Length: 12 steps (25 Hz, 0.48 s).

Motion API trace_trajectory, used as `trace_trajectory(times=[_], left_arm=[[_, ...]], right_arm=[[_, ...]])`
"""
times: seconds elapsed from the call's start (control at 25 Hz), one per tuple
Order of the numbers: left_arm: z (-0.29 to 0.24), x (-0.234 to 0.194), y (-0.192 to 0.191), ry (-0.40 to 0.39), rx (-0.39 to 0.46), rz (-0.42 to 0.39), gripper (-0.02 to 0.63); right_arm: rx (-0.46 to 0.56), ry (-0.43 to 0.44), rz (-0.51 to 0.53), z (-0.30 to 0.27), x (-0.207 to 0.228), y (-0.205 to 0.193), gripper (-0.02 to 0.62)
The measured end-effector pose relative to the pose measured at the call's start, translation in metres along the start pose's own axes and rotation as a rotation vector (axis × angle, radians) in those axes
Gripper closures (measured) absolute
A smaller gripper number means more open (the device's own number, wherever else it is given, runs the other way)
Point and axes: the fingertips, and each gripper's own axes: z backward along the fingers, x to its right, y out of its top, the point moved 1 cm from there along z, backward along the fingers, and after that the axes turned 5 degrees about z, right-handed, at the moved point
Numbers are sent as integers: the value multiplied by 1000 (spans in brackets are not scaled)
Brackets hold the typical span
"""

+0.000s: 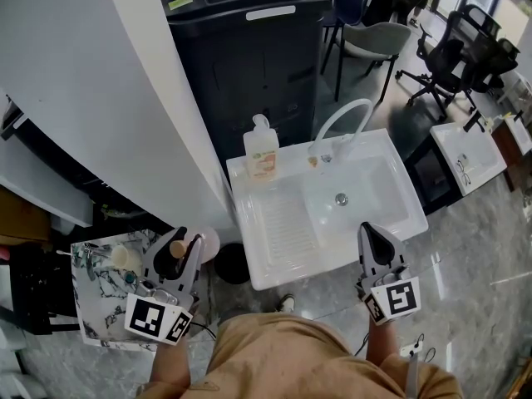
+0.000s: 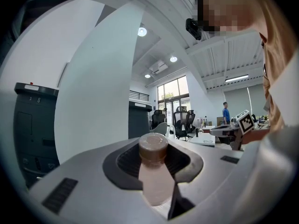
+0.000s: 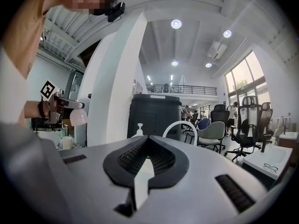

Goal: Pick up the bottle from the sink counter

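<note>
Left tool (image 1: pixel 178 251) grips the bottle (image 2: pixel 154 178) between its jaws.

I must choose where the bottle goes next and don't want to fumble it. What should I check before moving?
1. Bottle between the left gripper jaws: ok, the pads press on it just below the cap.
2. Brown cap on: ok.
3. Bottle off the sink: ok, it is held to the sink's left, above the marbled side table.
4. Right gripper free: ok, jaws together with nothing between them, at the sink's front edge.
5. Soap dispenser undisturbed: ok, upright at the sink's rear left corner.
6. Grip firm enough for a swing: cannot tell.
</note>
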Motion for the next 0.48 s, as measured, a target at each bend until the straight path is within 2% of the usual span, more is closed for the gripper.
trace_trajectory(times=[0.48], left_arm=[[8,0,3,0,8,0,491]], right_arm=[[-4,-6,5,8,-5,1,592]])
